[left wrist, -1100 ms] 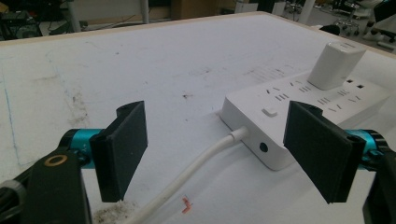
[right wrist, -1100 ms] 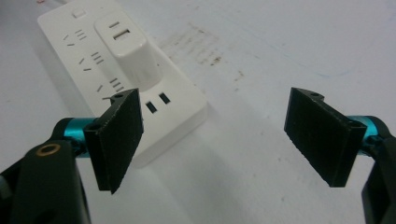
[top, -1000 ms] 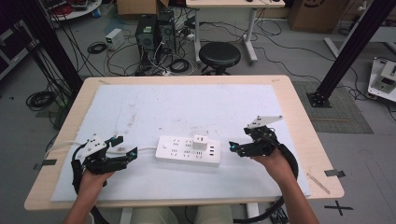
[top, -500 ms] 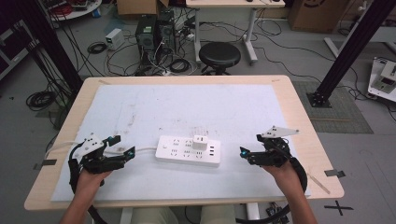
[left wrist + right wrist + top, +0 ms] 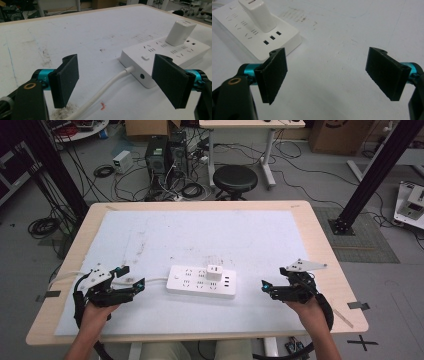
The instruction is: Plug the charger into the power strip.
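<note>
A white power strip [image 5: 201, 282] lies on the white mat near the table's front, with a white adapter [image 5: 214, 271] plugged into its top. Its white cable [image 5: 100, 95] runs out of the left end and passes between the jaws of my left gripper [image 5: 133, 276], which rests open just left of the strip without touching it. In the left gripper view the strip's end [image 5: 140, 62] sits close ahead of the left gripper [image 5: 116, 65]. My right gripper [image 5: 274, 278] is open and empty a short way right of the strip. The right gripper view has the strip [image 5: 244, 27] and adapter [image 5: 259, 15] at upper left, beyond the right gripper [image 5: 327, 62].
The white mat [image 5: 200, 230] covers most of the wooden table [image 5: 320, 235]. A black stool [image 5: 235, 179], computer cases and tangled cables sit on the floor beyond the far edge. Black frame posts stand at the left and right.
My right gripper has drawn back from the strip, moving right and toward the front edge, a little lower. The left gripper, strip and adapter have stayed put.
</note>
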A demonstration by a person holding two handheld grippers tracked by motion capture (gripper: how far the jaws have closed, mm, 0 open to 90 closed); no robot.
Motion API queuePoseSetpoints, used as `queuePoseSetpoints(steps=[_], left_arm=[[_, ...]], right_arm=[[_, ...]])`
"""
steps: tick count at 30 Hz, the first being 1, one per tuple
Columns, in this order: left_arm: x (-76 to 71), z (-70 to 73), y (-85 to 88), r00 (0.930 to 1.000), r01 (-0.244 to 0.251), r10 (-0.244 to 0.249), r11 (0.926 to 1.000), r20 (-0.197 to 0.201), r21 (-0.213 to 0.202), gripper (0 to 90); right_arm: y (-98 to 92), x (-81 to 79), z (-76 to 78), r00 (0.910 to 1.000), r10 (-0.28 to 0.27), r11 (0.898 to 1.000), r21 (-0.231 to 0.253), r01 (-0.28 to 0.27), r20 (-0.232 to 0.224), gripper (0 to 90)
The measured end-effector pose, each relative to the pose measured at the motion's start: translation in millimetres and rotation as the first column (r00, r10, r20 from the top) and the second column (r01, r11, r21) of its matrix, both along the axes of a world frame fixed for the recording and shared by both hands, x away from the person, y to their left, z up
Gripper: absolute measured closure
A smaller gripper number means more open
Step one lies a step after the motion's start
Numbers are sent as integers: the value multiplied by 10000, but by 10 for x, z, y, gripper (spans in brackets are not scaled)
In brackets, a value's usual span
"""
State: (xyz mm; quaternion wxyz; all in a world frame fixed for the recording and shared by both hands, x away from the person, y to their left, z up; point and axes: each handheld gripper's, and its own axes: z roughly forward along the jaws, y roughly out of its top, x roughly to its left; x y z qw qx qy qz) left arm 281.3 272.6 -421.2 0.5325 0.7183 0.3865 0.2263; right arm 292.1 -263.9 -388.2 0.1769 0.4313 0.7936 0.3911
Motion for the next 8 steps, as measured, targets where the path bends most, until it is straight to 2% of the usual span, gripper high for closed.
queuePoseSetpoints(steps=[8], left_arm=[[15, -4, 7, 10000, -11, 11, 10000, -38, 78, 218]], right_arm=[[-53, -8, -23, 10000, -84, 9999, 67, 84, 9, 180]])
